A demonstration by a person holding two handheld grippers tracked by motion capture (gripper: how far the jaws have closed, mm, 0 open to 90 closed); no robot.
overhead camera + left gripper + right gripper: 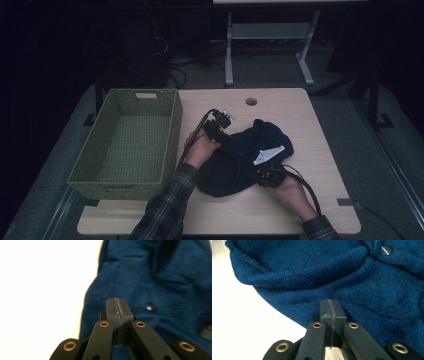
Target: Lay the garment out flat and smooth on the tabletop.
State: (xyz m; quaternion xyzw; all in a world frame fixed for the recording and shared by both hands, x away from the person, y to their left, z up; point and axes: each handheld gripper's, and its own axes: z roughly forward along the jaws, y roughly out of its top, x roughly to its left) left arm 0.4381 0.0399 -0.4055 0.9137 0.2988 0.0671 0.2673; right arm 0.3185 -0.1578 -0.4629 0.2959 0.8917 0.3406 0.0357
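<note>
Beside the green basket [125, 145], a dark blue sweater [240, 160] lies bunched on the table [320, 150]; left gripper [117, 307] and right gripper [331, 308] hover over it, jaws together, empty. Grabbing only a loose fold risks the sweater trailing outside the basket.

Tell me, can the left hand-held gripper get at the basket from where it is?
Probably yes. The left hand-held gripper hovers shut at the sweater's left edge, and the basket sits right beside it with only bare table between.
</note>
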